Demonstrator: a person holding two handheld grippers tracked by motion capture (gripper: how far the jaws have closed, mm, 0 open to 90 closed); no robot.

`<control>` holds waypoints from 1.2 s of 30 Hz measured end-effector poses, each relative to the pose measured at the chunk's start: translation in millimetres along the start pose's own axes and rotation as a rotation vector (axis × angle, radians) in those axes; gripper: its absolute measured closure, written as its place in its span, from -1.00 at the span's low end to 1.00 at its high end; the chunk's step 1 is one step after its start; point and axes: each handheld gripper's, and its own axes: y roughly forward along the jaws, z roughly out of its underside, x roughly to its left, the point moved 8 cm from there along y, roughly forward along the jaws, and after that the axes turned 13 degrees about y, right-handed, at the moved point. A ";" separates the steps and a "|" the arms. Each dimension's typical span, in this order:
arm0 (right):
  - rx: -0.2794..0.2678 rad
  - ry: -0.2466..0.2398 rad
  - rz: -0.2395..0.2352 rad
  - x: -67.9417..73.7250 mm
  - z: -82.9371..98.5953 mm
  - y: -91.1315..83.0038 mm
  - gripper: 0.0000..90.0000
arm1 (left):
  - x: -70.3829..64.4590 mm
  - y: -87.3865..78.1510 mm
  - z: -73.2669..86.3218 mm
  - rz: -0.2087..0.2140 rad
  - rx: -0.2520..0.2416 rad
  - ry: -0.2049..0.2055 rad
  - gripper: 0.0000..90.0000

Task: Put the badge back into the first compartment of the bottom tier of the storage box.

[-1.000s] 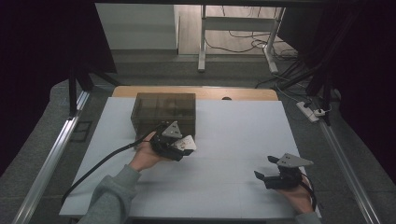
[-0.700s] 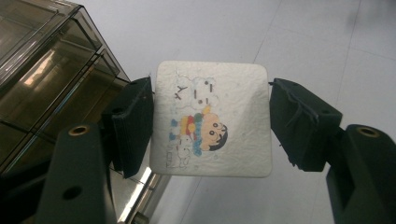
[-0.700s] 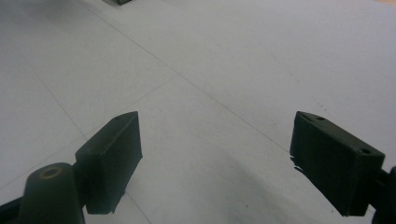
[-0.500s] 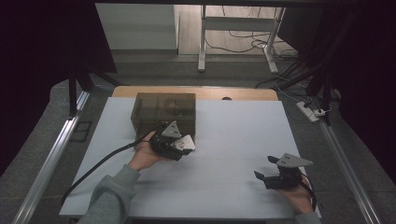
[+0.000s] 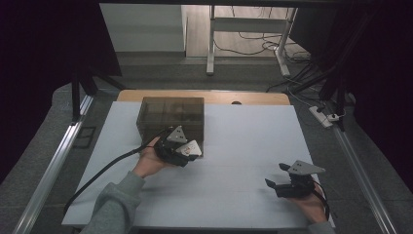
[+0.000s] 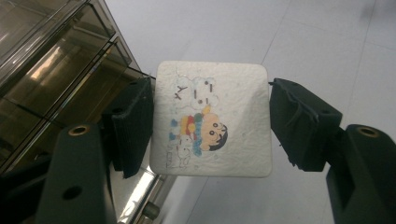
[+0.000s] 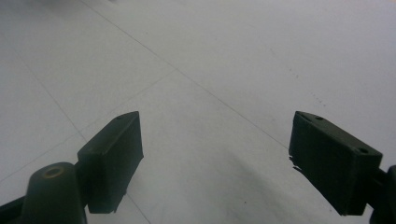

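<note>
The left gripper [image 6: 210, 126] has a small white square pad [image 6: 212, 121] between its two black jaws. The pad has a cartoon child and a snowman drawn on it. In the left gripper view the left jaw touches the pad's edge, and the right jaw sits just beside the other edge with a thin gap, so the hold looks loose. I cannot tell if it is a firm pinch.

The pad is held up just in front of a brown see-through box [image 5: 170, 117] with little drawers. The box stands at the back of the white bench [image 5: 243, 146]. In the high view the left gripper [image 5: 181, 148] is right at the front of the box.

I think the job in hand is moving the pad at the drawers, either out of one or into one. The next move needs a good squeeze on the pad so it does not slip.

The drawers look dark and shiny. I cannot see what is inside them.

The right gripper [image 7: 215, 158] is wide open and holds nothing. It rests low over the bare bench, well apart from the box, near the right front corner [image 5: 282, 183].
</note>
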 end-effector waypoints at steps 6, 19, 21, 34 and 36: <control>-0.001 0.001 0.000 0.4 -0.3 0.0 -0.61 | 2.1 0.0 2.5 -0.005 0.003 -0.007 -0.29; 0.005 0.001 -0.002 0.7 0.5 0.9 -0.61 | 3.4 1.3 5.4 -0.009 0.015 -0.006 -0.29; 0.010 -0.004 0.002 0.4 0.9 0.8 -0.61 | 3.3 1.5 5.3 -0.008 0.012 -0.008 -0.29; 0.014 -0.007 0.004 0.5 1.2 0.8 -0.61 | 5.9 2.0 8.2 -0.019 0.017 -0.015 -0.28; 0.013 -0.007 0.001 0.8 1.2 1.0 -0.61 | 6.3 2.4 9.1 -0.019 0.021 -0.013 -0.29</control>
